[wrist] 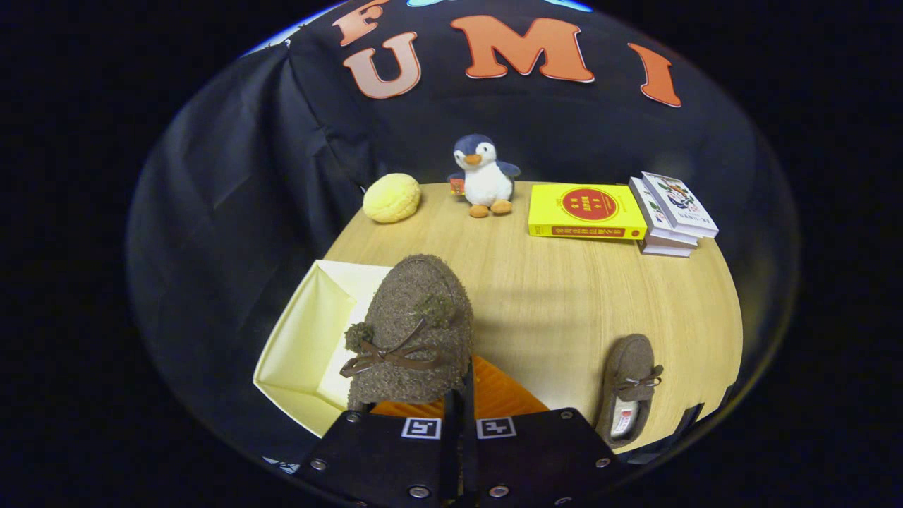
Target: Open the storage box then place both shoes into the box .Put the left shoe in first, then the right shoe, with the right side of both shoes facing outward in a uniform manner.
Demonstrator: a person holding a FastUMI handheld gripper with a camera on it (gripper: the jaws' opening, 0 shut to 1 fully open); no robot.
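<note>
Brown fuzzy shoe (413,331) hangs pinched in the closed gripper (458,416) over the open box (296,346) at the tabletop's (564,296) left edge; a thin heel grip could slip, dropping it askew.

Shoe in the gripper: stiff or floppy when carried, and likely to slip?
The shoe looks like soft fuzzy fabric, so it probably flexes and sags. The gripper seems shut on its heel edge, so it may swing. The rough nap likely resists slipping. It hangs above the open box.

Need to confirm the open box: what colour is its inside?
Pale cream-yellow, seen in the gripper view; the storage box lies under the held shoe.
</note>
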